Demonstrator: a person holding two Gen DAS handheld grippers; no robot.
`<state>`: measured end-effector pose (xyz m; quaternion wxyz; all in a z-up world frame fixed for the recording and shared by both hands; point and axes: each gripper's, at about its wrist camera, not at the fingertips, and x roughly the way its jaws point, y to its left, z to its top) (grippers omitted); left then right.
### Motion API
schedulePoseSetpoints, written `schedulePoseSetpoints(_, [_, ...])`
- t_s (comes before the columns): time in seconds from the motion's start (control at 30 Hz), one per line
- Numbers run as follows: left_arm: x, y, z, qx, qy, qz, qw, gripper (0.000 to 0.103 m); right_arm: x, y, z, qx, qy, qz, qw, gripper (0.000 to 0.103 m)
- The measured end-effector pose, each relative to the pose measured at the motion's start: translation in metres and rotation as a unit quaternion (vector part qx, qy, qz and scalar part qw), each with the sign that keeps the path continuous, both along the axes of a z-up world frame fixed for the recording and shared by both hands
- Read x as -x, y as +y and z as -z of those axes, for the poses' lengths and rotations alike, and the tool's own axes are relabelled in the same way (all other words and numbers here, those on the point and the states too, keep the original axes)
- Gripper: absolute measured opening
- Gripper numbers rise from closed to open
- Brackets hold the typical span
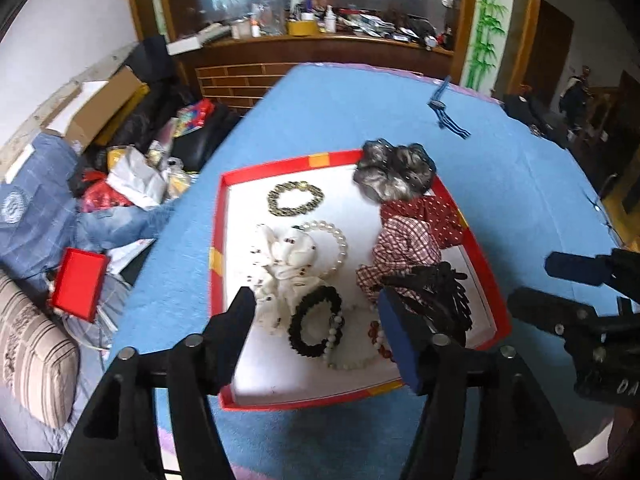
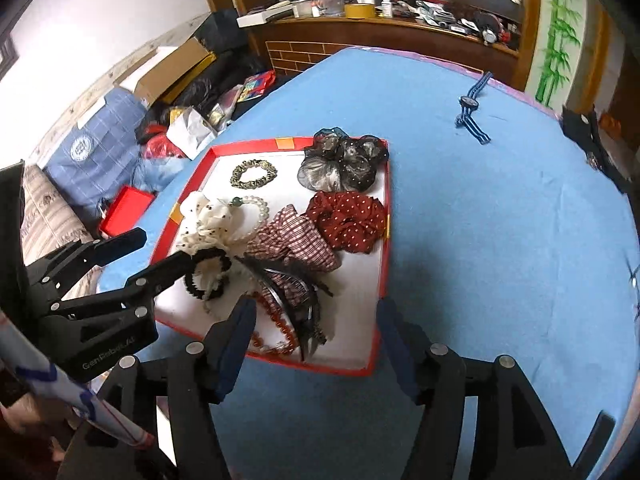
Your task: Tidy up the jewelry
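Observation:
A red-rimmed tray [image 1: 216, 240] [image 2: 382, 248] with a white floor lies on the blue table. It holds a gold bracelet [image 1: 295, 198], a pearl bracelet [image 1: 338, 236], a cream scrunchie [image 1: 280, 272], a black bead bracelet [image 1: 312, 322], a grey-black scrunchie [image 1: 394, 168], a red dotted scrunchie [image 2: 346, 220], a checked scrunchie [image 1: 404, 248], a black comb [image 1: 436, 292] and red beads [image 2: 276, 320]. My left gripper [image 1: 318, 328] is open above the tray's near part. My right gripper [image 2: 316, 332] is open above the tray's near right corner. A blue strap [image 2: 472, 108] lies alone at the far right of the table.
The blue table [image 1: 520, 200] stretches right and back of the tray. Left of the table lie boxes, bags and a small red box [image 1: 80, 282]. A wooden cabinet [image 1: 320, 52] with clutter stands behind. A striped cushion [image 1: 32, 352] lies at lower left.

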<state>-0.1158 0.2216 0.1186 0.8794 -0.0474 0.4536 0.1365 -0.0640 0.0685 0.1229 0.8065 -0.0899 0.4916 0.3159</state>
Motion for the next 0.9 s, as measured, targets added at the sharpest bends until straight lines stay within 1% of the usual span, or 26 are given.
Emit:
schedulePoseSetpoints(0.03, [0.002,0.000,-0.002,-0.003,-0.001,-0.004,1.0000,0.072,0.002,-0.001,-0.002,0.004,-0.006,0.000,1.000,0.067])
schedulePoseSetpoints(0.1, [0.005,-0.002,-0.006,-0.013,-0.004,-0.012,0.9998,0.073,0.006,-0.005,-0.007,0.001,-0.013,0.000,1.000,0.068])
schedulePoseSetpoints(0.2, [0.011,-0.004,-0.009,-0.022,-0.004,-0.021,0.9995,0.076,0.009,-0.008,-0.011,-0.006,-0.020,0.004,1.000,0.073])
schedulePoseSetpoints(0.3, [0.015,-0.003,-0.012,-0.029,-0.005,-0.032,0.9991,0.082,0.011,-0.005,-0.012,-0.006,-0.022,-0.006,1.000,0.074])
schedulePoseSetpoints(0.4, [0.019,-0.002,-0.015,-0.037,-0.007,-0.042,0.9984,0.085,0.016,-0.001,-0.015,-0.005,-0.029,-0.017,0.999,0.074])
schedulePoseSetpoints(0.5, [0.020,0.000,-0.018,-0.050,0.002,-0.060,0.9970,0.091,0.020,0.003,-0.019,-0.002,-0.041,-0.025,0.999,0.079])
schedulePoseSetpoints(0.63, [0.020,0.008,-0.017,-0.043,0.017,-0.084,0.9954,0.091,0.021,0.006,-0.021,0.000,-0.051,-0.030,0.998,0.080])
schedulePoseSetpoints(0.73, [0.019,0.016,-0.012,-0.032,0.038,-0.102,0.9936,0.091,0.021,0.007,-0.020,0.002,-0.050,-0.032,0.998,0.080])
schedulePoseSetpoints(0.9, [0.025,0.016,-0.013,-0.039,0.027,-0.100,0.9939,0.091,0.020,0.008,-0.019,0.004,-0.049,-0.033,0.998,0.080])
